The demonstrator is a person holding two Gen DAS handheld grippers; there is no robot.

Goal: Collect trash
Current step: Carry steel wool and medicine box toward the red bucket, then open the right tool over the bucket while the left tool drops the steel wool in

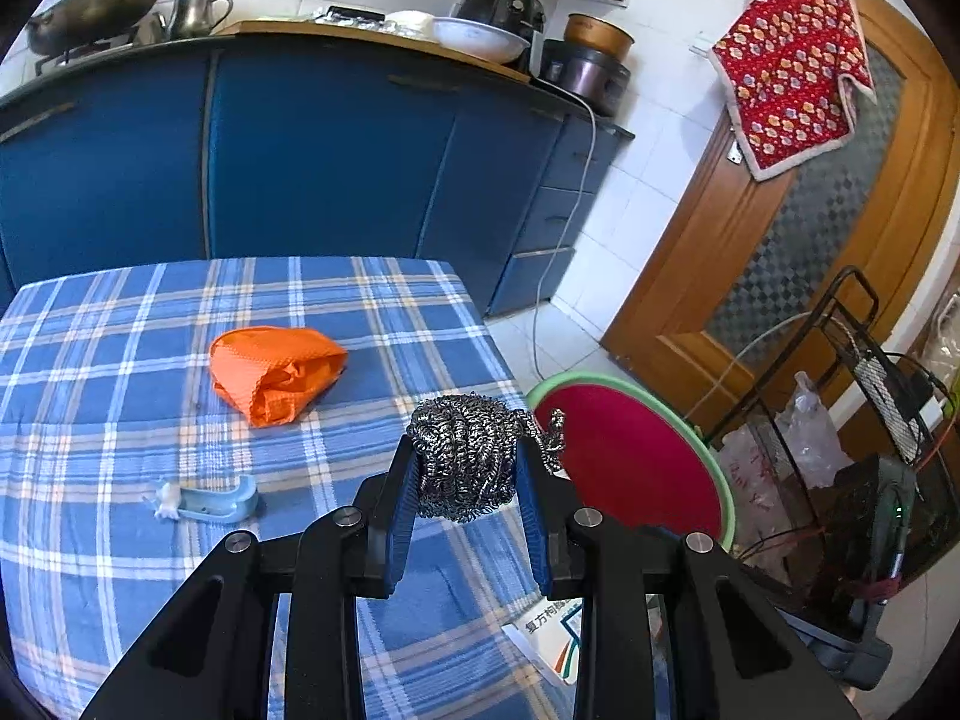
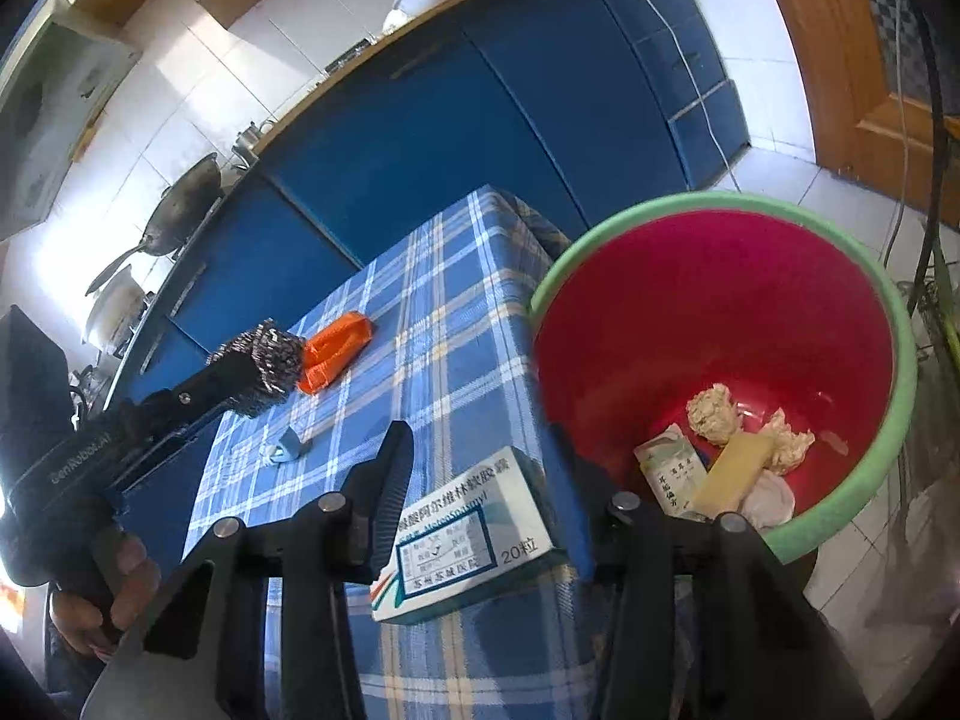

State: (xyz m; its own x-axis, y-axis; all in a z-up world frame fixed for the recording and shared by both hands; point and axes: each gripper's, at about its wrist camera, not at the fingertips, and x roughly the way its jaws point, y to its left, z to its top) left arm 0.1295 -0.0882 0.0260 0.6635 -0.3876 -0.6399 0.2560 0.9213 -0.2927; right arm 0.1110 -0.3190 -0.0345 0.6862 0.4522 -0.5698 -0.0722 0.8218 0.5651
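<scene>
Right now my left gripper (image 1: 465, 468) pinches the scourer (image 1: 465, 456) above the table (image 1: 120, 360), just short of the bin (image 2: 720, 204); a loose coil trails off its bin side and could, I think, snag the rim or a pad on release. My right gripper (image 2: 486, 480) straddles the box (image 2: 462, 534) at the table corner beside the bin; I cannot tell if both pads press on it; an uneven squeeze might, I judge, skid it off the edge past the bin. Farther from the bin lie the orange bag (image 1: 273, 372) and blue clip (image 1: 210, 501).
</scene>
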